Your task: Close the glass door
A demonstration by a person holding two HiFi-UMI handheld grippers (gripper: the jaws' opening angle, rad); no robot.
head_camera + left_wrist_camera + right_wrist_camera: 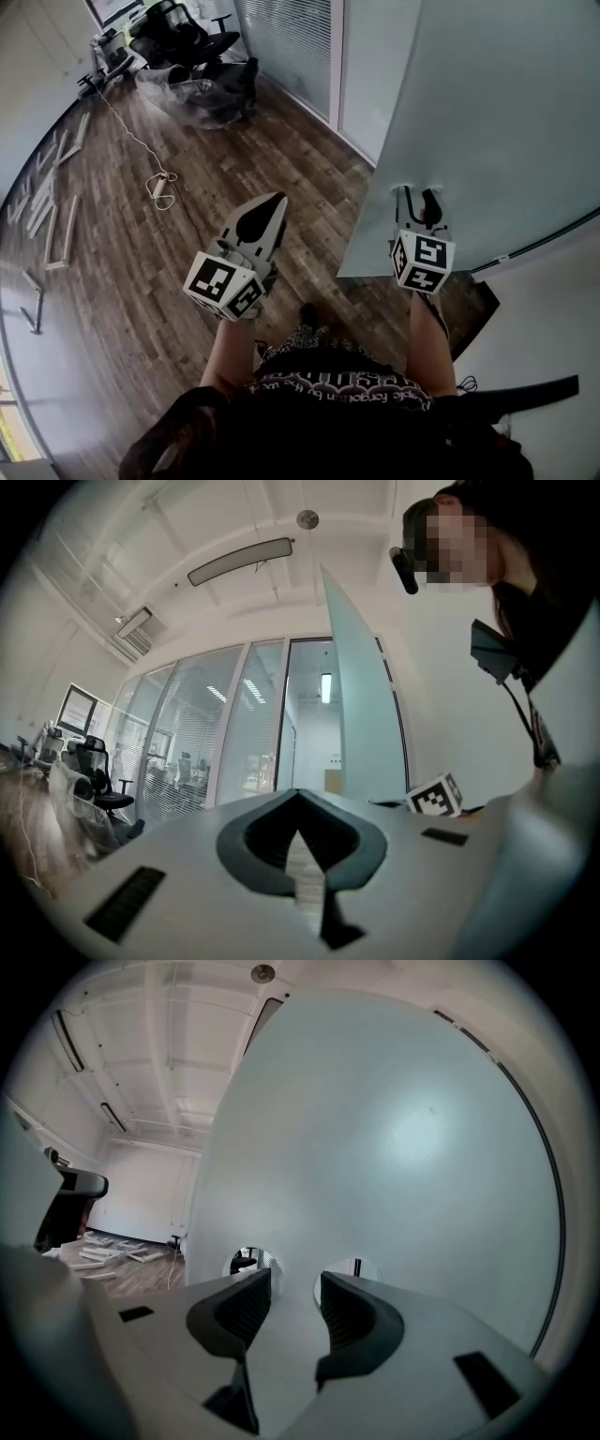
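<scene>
- Right claw [295, 1283]: jaws spread wide, with nothing between the pads. In the head view this claw [419, 202] points level at the leaf, tips at its face. Contact is likely but cannot be confirmed.
- Glass door [394, 1147]: the frosted leaf lies straight ahead of the right claw and fills most of its view. Two small round clear spots [246, 1260] sit in the leaf just past the jaw tips, one beyond each jaw.
- Left claw [298, 803]: jaws pressed together and holding nothing. In the head view it [272, 202] hangs free over the wooden floor [169, 253], well apart from the leaf.
- Seen from the left claw, the door [361, 714] stands ahead and to the right, edge-on, angled away from the glass wall [216, 733].
- Status: the door [497, 122] stands open and closing is not complete.
- Remaining, by judgement: push the leaf with the right claw until it lines up with the glass wall, then withdraw.
</scene>
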